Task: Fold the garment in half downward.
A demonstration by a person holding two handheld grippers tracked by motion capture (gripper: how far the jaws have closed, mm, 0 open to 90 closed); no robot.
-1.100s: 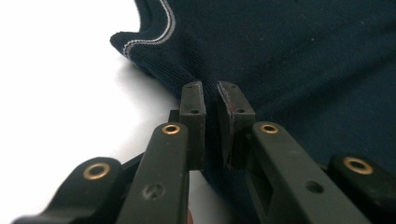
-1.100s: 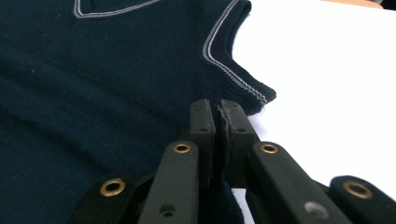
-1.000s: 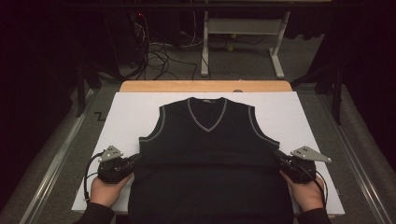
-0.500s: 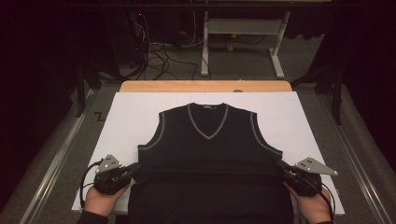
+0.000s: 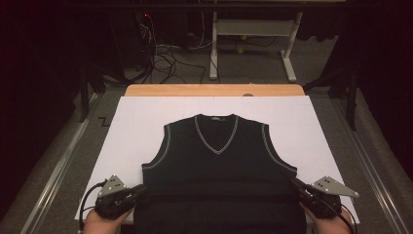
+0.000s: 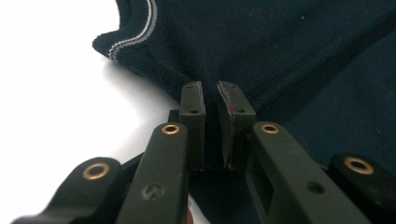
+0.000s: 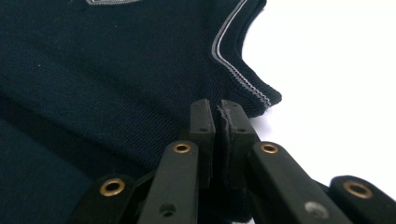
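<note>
A dark navy sleeveless V-neck vest (image 5: 219, 161) with grey trim lies flat on the white table cover (image 5: 136, 122), neck pointing away from me. My left gripper (image 5: 142, 188) is shut on the vest's left side seam just below the armhole. The left gripper view has the knit (image 6: 261, 42) pinched between the closed pads of that gripper (image 6: 211, 86). On the opposite side seam my right gripper (image 5: 295, 183) is shut in the same way, and its own view shows the fabric (image 7: 116, 60) caught at the tips (image 7: 217, 105). A fold line crosses the vest between the two grippers.
Bare white cover surrounds the vest on both sides and beyond the neck. A wooden table edge (image 5: 214, 90) shows at the far end. Metal rails (image 5: 58, 165) run along each side. Farther back stand a white table frame (image 5: 253, 29) and floor cables (image 5: 165, 58).
Both grippers have drawn back toward the near edge of the table, dragging the vest with them. The vest's neck now lies farther from the far wooden edge.
</note>
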